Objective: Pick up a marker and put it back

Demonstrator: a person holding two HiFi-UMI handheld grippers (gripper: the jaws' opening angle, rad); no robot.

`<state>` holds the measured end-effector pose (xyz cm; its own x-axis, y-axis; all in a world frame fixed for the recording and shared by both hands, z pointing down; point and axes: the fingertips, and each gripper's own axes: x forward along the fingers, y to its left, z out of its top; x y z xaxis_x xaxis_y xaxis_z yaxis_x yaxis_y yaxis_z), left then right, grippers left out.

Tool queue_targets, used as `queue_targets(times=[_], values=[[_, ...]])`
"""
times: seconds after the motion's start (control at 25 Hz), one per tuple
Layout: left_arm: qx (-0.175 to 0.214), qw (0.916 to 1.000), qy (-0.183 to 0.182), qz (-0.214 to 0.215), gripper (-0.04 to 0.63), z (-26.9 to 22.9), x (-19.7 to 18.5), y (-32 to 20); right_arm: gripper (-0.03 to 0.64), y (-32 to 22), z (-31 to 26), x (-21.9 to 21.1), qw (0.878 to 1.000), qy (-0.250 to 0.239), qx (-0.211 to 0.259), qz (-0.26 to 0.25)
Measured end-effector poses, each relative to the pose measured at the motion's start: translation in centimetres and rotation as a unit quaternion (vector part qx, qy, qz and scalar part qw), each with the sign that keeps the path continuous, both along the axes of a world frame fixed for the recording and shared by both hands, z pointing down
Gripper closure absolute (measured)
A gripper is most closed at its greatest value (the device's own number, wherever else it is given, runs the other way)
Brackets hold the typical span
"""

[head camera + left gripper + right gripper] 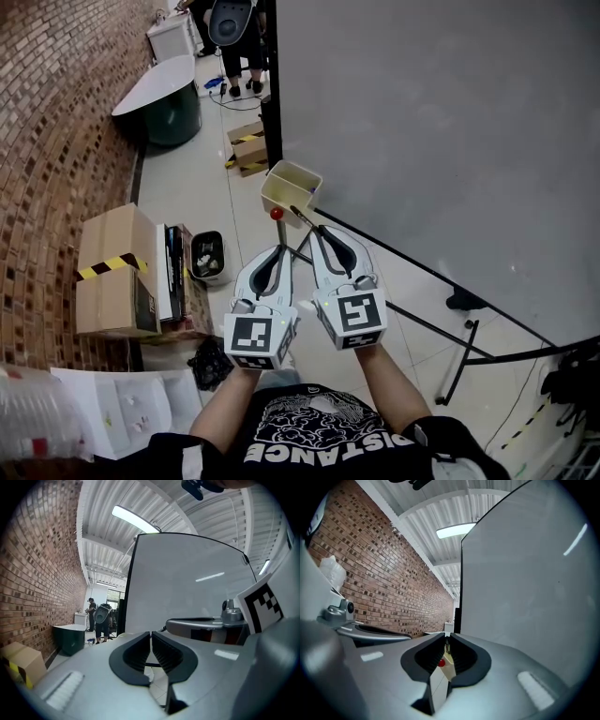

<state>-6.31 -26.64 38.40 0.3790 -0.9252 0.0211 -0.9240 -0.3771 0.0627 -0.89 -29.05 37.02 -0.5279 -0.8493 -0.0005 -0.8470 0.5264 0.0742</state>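
The jaws of the left gripper and right gripper are drawn almost together with nothing between them. A cream box hangs just ahead at the whiteboard corner. No marker is visible; it is presumably inside. Risk: reaching in with the jaws unopened would knock the box rather than grip the marker.

We're on pale floor. We spot 2 taped cardboard boxes on it: large box by brick wall, small box farther off. Black bin just beside large box. Green tub beyond.
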Motion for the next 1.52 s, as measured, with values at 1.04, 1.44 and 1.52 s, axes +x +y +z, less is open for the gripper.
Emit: queue_targets(times=[1.04, 1.44, 1.52], values=[[0.024, 0.9996, -0.009, -0.008, 0.591, -2.1, 3.5, 9.4, 0.584, 11.3, -2.2, 3.4, 1.0, -0.009, 0.029, -0.004], [0.027, 0.9996, -0.01, -0.005, 0.591, -2.2, 3.6, 10.3, 0.584, 12.0, -2.4, 3.4, 0.999, -0.013, 0.032, -0.007], [0.026, 0.9996, -0.009, -0.007, 0.591, -2.1, 3.5, 10.1, 0.584, 11.8, -2.5, 3.3, 0.999, -0.012, 0.034, -0.008]])
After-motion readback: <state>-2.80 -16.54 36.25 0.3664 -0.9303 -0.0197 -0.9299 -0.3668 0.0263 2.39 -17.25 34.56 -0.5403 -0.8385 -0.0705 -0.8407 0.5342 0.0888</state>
